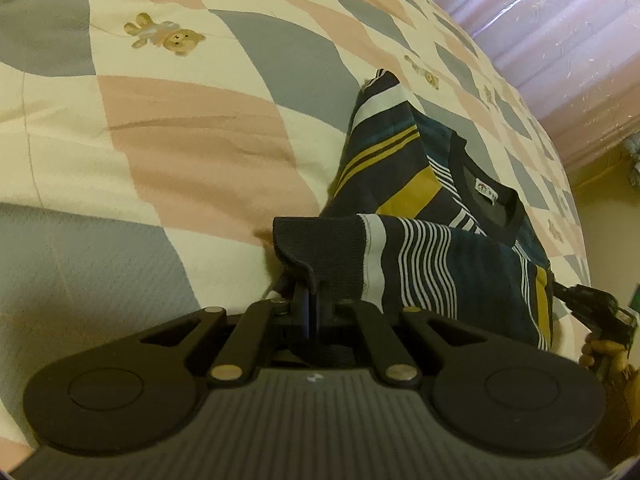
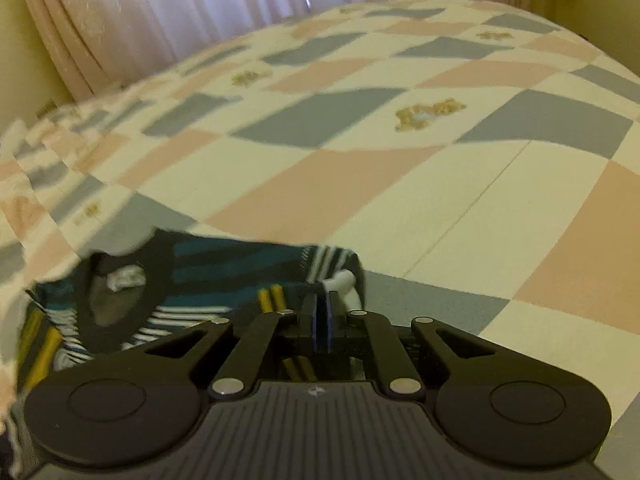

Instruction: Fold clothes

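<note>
Both grippers tilt down at the checked blanket on the bed, where the striped shirt lies, the left gripper pinching its dark cuff and the right gripper squeezed tight on its other edge.

Sweater on bedspread, curtain behind bed

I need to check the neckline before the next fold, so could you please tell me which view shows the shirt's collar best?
The left wrist view: the collar is sharp there, its full dark ring and white label visible. The right wrist view shows it too, but blurred and at the frame's lower left.
</note>
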A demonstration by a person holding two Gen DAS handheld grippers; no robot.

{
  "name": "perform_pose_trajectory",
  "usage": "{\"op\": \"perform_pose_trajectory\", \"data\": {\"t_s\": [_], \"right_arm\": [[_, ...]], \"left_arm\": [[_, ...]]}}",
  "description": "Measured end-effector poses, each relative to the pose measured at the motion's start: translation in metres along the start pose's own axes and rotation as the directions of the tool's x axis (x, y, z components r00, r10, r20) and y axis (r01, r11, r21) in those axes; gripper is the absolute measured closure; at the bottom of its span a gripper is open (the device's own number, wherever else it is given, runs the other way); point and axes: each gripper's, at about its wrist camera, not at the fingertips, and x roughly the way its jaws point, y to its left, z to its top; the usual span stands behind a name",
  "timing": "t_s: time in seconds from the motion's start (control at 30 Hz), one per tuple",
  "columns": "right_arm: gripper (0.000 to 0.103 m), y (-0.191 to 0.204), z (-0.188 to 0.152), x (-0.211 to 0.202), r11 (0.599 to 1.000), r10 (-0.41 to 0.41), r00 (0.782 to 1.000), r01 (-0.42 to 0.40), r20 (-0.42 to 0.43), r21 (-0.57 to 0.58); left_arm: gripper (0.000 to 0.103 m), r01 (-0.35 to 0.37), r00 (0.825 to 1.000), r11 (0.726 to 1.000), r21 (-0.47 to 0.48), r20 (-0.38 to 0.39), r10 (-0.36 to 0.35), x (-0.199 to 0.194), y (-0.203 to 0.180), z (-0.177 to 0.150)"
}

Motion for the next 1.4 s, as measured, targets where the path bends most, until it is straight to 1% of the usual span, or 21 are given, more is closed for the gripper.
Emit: {"op": "perform_pose_trajectory", "data": {"t_s": [0.07, 0.13, 0.2, 0.27, 0.37, 0.47, 0.53, 0.6, 0.67, 0.73, 0.8, 0.87, 0.93, 1.0, 1.07, 1.13, 1.2, 1.27, 1.3, 1.33, 1.4], "right_arm": [[0.099, -0.002, 0.001, 0.021, 1.0, 0.003, 0.999, -0.002, -0.048, 0.005], [0.098, 0.002, 0.003, 0.027, 1.0, -0.009, 0.999, 0.008, -0.053, -0.016], [0.093, 0.008, 0.004, 0.019, 0.999, -0.011, 0.999, 0.009, -0.041, -0.049], [0.092, 0.009, 0.003, 0.009, 0.999, 0.001, 1.0, -0.002, -0.016, -0.054], [0.092, 0.007, -0.001, 0.01, 0.999, -0.016, 0.999, 0.015, -0.03, -0.043], [0.087, 0.022, -0.005, -0.014, 1.0, -0.007, 1.0, 0.007, 0.026, -0.02], [0.087, 0.038, -0.016, -0.039, 0.999, 0.045, 0.996, -0.044, 0.073, -0.019], [0.087, 0.059, -0.034, -0.06, 0.992, 0.123, 0.989, -0.122, 0.081, -0.02], [0.086, 0.079, -0.054, -0.071, 0.982, 0.188, 0.981, -0.187, 0.054, -0.029], [0.084, 0.096, -0.075, -0.073, 0.973, 0.23, 0.973, -0.229, 0.012, -0.025], [0.085, 0.11, -0.093, -0.066, 0.969, 0.248, 0.968, -0.248, -0.032, -0.014], [0.082, 0.118, -0.102, -0.066, 0.97, 0.242, 0.97, -0.243, -0.035, -0.007], [0.082, 0.126, -0.109, -0.069, 0.968, 0.25, 0.968, -0.25, -0.021, -0.007], [0.082, 0.139, -0.112, -0.071, 0.957, 0.291, 0.957, -0.291, -0.019, -0.01], [0.082, 0.151, -0.117, -0.067, 0.946, 0.322, 0.945, -0.324, -0.052, -0.023], [0.082, 0.159, -0.122, -0.065, 0.946, 0.32, 0.945, -0.323, -0.066, -0.032], [0.082, 0.158, -0.126, -0.065, 0.944, 0.33, 0.941, -0.331, -0.068, 0.005], [0.082, 0.157, -0.128, -0.065, 0.937, 0.348, 0.934, -0.347, -0.075, 0.037], [0.082, 0.157, -0.129, -0.064, 0.937, 0.35, 0.933, -0.348, -0.08, 0.038], [0.082, 0.157, -0.129, -0.064, 0.938, 0.346, 0.935, -0.344, -0.081, 0.037], [0.082, 0.154, -0.129, -0.063, 0.938, 0.345, 0.935, -0.342, -0.08, 0.05]], "left_arm": [[0.102, -0.004, 1.0, 1.0, 0.0, 0.009, 0.004, -0.001, -0.002, -0.003], [0.102, -0.006, 1.0, 1.0, 0.003, 0.016, 0.006, -0.006, -0.005, -0.005], [0.102, -0.001, 0.999, 1.0, 0.023, 0.037, 0.0, -0.016, -0.009, -0.006], [0.102, -0.003, 0.999, 0.998, 0.064, 0.05, 0.0, -0.021, -0.014, -0.004], [0.101, -0.04, 0.999, 0.993, 0.111, 0.006, 0.039, -0.006, -0.015, -0.001], [0.096, -0.017, 0.999, 0.998, 0.058, -0.047, 0.02, 0.007, -0.006, 0.004], [0.078, 0.029, 0.999, 1.0, 0.0, -0.046, -0.029, 0.004, 0.001, 0.005], [0.069, 0.058, 0.997, 0.996, -0.064, -0.042, -0.06, 0.0, 0.007, 0.003], [0.069, 0.067, 0.996, 0.991, -0.116, -0.049, -0.073, 0.001, 0.011, 0.001], [0.068, 0.067, 0.996, 0.99, -0.126, -0.054, -0.074, 0.002, 0.012, 0.002], [0.066, 0.071, 0.995, 0.987, -0.143, -0.06, -0.08, 0.002, 0.013, 0.003], [0.065, 0.074, 0.994, 0.986, -0.151, -0.065, -0.084, 0.002, 0.013, 0.003], [0.079, 0.073, 0.994, 0.985, -0.155, -0.069, -0.084, 0.003, 0.014, 0.003], [0.101, 0.041, 0.996, 0.99, -0.133, -0.072, -0.051, 0.008, 0.012, 0.003], [0.102, 0.014, 0.999, 0.995, -0.098, -0.043, -0.019, 0.003, 0.004, 0.004], [0.101, -0.026, 0.999, 0.999, -0.02, -0.023, 0.026, -0.003, -0.01, 0.006], [0.101, -0.076, 0.997, 0.994, 0.076, -0.017, 0.077, -0.007, -0.026, 0.007], [0.102, -0.104, 0.994, 0.985, 0.139, -0.004, 0.105, -0.008, -0.038, 0.009], [0.102, -0.116, 0.993, 0.977, 0.18, 0.011, 0.116, -0.01, -0.047, 0.01], [0.102, -0.134, 0.991, 0.958, 0.254, 0.035, 0.13, -0.011, -0.063, 0.01], [0.102, -0.168, 0.986, 0.903, 0.395, 0.08, 0.149, -0.013, -0.095, 0.01]]}}
